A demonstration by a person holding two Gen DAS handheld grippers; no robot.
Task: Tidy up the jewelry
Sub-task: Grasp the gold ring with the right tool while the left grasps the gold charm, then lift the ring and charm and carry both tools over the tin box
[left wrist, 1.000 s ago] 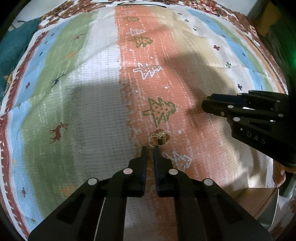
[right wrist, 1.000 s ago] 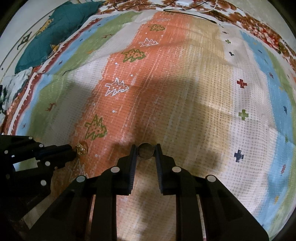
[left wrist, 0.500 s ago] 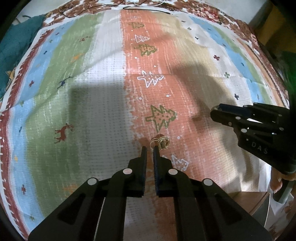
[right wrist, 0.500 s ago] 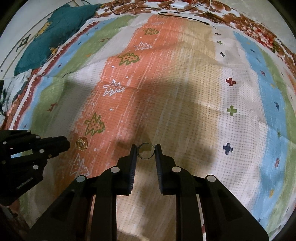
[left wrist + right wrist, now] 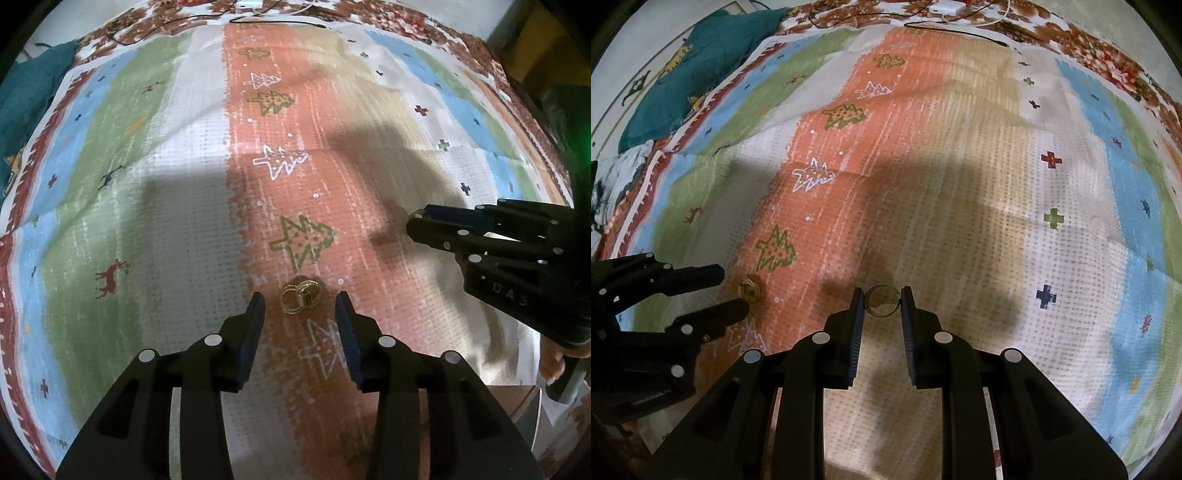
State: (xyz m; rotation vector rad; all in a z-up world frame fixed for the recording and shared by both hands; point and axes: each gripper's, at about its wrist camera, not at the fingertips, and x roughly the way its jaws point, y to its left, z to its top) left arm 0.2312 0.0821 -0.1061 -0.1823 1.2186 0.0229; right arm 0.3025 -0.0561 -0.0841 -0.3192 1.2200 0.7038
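Note:
A small cluster of gold rings (image 5: 300, 296) lies on the orange stripe of the patterned cloth, just beyond and between the tips of my left gripper (image 5: 300, 304), which is open and empty. The cluster also shows in the right wrist view (image 5: 750, 289), between the left gripper's fingers (image 5: 701, 275). My right gripper (image 5: 882, 301) is shut on a thin metal ring (image 5: 882, 300) held upright between its pads above the cloth. The right gripper shows in the left wrist view (image 5: 417, 223), off to the right.
The striped cloth (image 5: 997, 184) with tree and cross motifs covers the surface. A teal cushion (image 5: 701, 70) lies at the far left. A white charger and cables (image 5: 949, 7) lie at the far edge. A wooden edge (image 5: 517, 402) shows at the lower right.
My left gripper has opened from shut, its fingers now spread either side of the gold rings. The right gripper still holds the thin ring and has drifted slightly.

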